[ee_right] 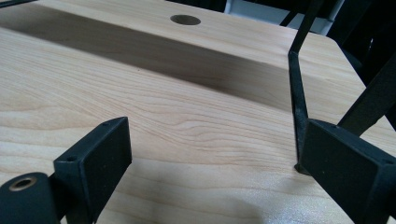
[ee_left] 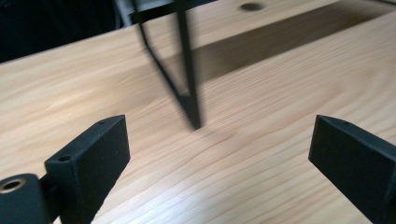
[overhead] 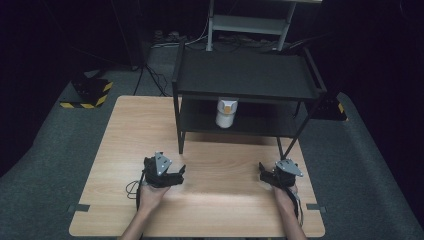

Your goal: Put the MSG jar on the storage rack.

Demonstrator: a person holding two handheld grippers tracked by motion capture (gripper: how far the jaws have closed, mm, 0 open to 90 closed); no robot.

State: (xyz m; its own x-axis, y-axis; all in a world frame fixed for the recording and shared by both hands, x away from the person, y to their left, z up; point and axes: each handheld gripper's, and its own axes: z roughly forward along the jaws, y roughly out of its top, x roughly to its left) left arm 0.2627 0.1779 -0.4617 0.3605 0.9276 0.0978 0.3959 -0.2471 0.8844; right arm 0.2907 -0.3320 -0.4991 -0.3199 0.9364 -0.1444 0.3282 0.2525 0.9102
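Note:
A black two-tier metal shelf stands at the back of the wooden table. On its lower tier sits a white container with an orange label. My left gripper rests low over the table in front of the shelf's front left leg; its jaws stand wide apart with nothing between them. My right gripper hovers near the front right leg, open and empty.
A round hole is cut in the tabletop under the shelf. Yellow-and-black striped blocks lie on the grey floor beyond the table's left corner. A white frame and cables stand behind the shelf.

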